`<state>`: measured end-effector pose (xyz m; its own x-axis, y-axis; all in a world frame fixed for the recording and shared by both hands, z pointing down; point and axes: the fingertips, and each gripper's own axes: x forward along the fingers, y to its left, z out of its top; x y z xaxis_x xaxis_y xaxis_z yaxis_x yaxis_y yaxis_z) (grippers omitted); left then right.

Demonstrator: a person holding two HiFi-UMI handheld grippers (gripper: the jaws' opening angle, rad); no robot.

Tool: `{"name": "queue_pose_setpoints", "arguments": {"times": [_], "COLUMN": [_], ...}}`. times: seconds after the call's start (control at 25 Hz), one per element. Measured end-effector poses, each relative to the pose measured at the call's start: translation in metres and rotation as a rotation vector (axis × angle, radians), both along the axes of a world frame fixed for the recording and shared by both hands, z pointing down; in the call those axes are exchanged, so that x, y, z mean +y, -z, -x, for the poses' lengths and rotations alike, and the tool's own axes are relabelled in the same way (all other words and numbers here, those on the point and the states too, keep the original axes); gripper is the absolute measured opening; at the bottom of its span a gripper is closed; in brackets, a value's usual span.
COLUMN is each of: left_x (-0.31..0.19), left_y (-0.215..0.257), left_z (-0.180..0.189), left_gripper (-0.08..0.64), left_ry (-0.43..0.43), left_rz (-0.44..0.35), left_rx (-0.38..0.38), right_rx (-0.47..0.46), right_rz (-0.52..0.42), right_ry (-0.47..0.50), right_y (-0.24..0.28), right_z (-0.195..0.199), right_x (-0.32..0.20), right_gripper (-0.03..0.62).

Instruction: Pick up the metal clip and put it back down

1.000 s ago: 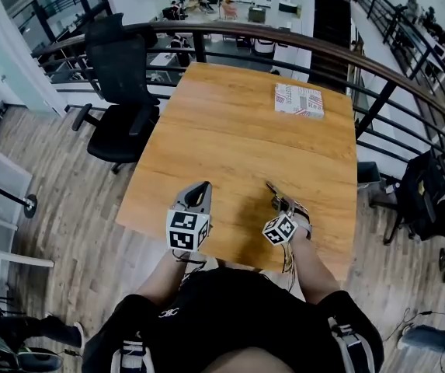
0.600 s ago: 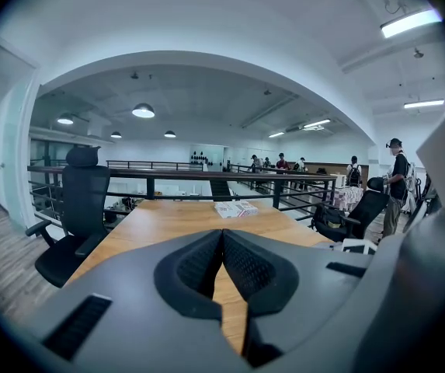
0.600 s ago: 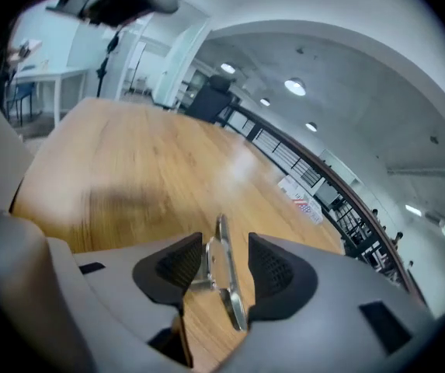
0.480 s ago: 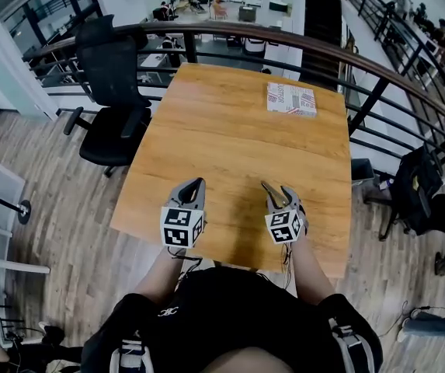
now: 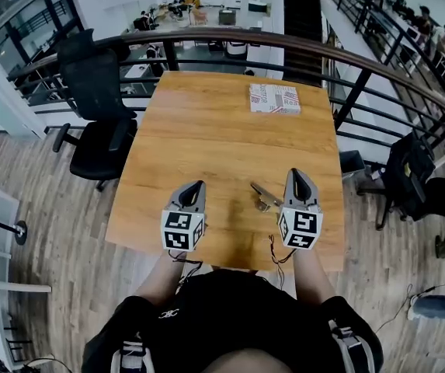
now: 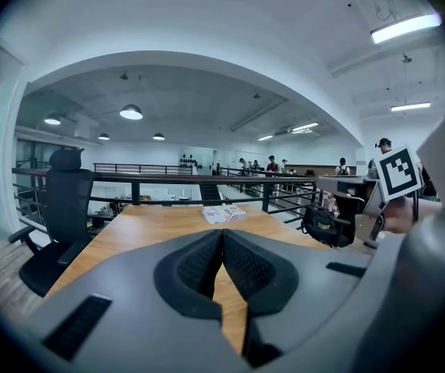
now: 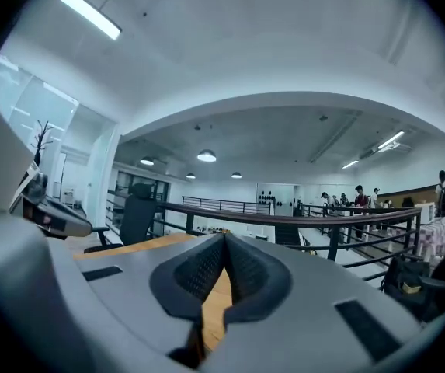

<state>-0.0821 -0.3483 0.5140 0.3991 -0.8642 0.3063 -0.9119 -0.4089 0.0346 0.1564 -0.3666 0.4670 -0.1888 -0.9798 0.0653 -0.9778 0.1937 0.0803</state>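
At the near table edge: two hand-held grippers, both closed and empty, clip lying loose between them

Left gripper [image 5: 196, 186], jaws pressed together, nothing in them; right gripper [image 5: 297, 175] level with it, jaws likewise together, holding nothing. Metal clip [image 5: 262, 196] flat on the wooden table [image 5: 206, 138], between the two grippers, just beside the right one, outside its jaws. Farther off, white box with red print [image 5: 274, 98] near the far edge, right of centre. Beyond the table, dark curved railing [image 5: 230, 36]; black office chair [image 5: 94, 92] at far left; black bag [image 5: 408, 179] off to the right
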Motion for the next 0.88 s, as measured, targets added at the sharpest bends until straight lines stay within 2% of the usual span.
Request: {"name": "queue_pose_setpoints", "arguments": {"times": [0.24, 0.4, 0.88], "left_x": [-0.002, -0.004, -0.006], "left_y": [0.002, 0.004, 0.0], "left_z": [-0.015, -0.014, -0.014], "left_gripper": [0.018, 0.018, 0.018], "left_ry": [-0.037, -0.044, -0.05], "left_rz": [-0.008, -0.016, -0.011], "left_rx": [0.003, 0.003, 0.007], "right_rx": [0.004, -0.021, -0.017], "right_rz": [-0.01, -0.003, -0.034], "right_ry": [-0.018, -0.014, 0.008], "right_y": [-0.008, -0.01, -0.003], "right_z": [-0.007, -0.005, 0.003], "right_x": [0.014, 0.014, 0.014], "right_gripper": [0.012, 0.012, 0.012]}}
